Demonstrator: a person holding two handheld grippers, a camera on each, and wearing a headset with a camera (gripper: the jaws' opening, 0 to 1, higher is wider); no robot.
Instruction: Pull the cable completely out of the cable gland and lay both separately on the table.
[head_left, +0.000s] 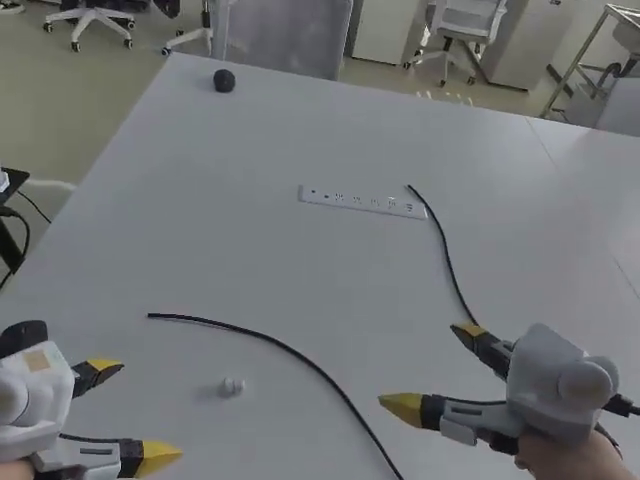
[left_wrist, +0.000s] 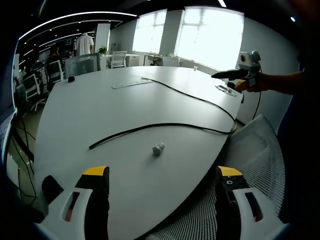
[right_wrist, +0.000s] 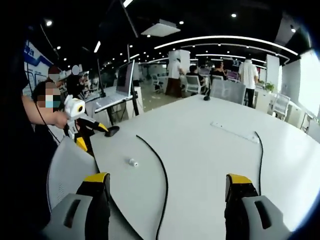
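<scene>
The cable gland (head_left: 232, 386), a small white piece, lies alone on the white table (head_left: 200, 200), near the black cable (head_left: 290, 350) but apart from it, with bare tabletop between the two. In the head view the cable shows as two stretches: one curves from the left of the gland away to the bottom edge of the picture, and another runs from the end of a white socket strip (head_left: 362, 201) down towards the right gripper (head_left: 425, 367). The left gripper view shows these as one continuous cable that bends back on itself close to the table's edge. The right gripper has its yellow-tipped jaws spread wide with nothing between them, and hangs over the near right part of the table. The left gripper (head_left: 135, 411) is likewise spread and empty at the near left corner; its own view looks past the gland and over the table's edge to a mesh chair back (left_wrist: 250, 150). A dark round object (head_left: 224, 81) sits far off near the table's far corner. The right gripper view takes in people standing in the office beyond the table.
</scene>
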